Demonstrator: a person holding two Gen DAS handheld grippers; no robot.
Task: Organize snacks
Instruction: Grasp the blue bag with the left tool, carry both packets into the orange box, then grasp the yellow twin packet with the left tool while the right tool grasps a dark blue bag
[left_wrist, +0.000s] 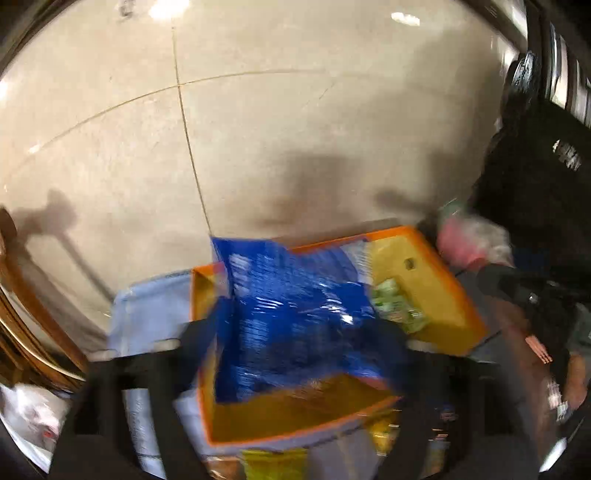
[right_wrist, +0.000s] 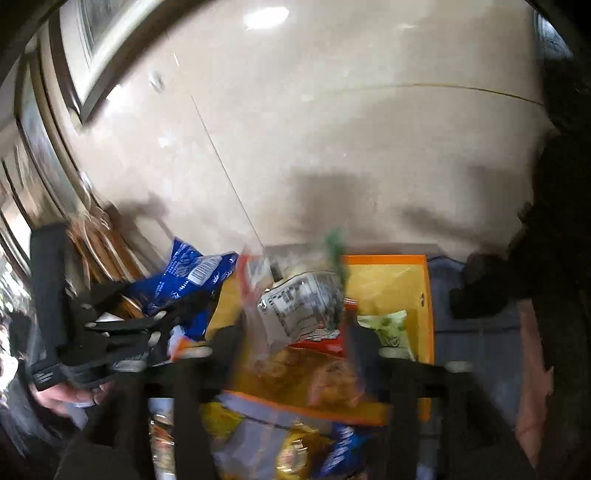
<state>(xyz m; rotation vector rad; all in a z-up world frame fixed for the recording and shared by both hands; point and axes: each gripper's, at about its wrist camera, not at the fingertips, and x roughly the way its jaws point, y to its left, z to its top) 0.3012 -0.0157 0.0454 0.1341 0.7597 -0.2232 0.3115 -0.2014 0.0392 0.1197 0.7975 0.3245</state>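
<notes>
An orange-rimmed yellow bin (left_wrist: 436, 258) (right_wrist: 428, 295) sits on a pale blue mat. In the left wrist view a blue snack bag (left_wrist: 295, 314) hangs blurred over the bin, between the wide-apart fingers of my left gripper (left_wrist: 295, 332), which is open. From the right wrist view, the left gripper (right_wrist: 157, 326) shows at the left with the blue bag (right_wrist: 192, 277) beside its tips. My right gripper (right_wrist: 299, 343) is open too. A clear bag with a printed label (right_wrist: 303, 306) is loose and blurred between its fingers, above the bin. A green packet (left_wrist: 395, 306) (right_wrist: 388, 325) lies inside.
More snack packs (right_wrist: 295, 450) lie near the bin's front edge. A wooden chair (left_wrist: 22, 295) stands at the left on the pale tiled floor (left_wrist: 295, 129). A person in dark clothing (left_wrist: 535, 166) is at the right. A blurred pink-and-white package (left_wrist: 476, 240) is at the bin's far corner.
</notes>
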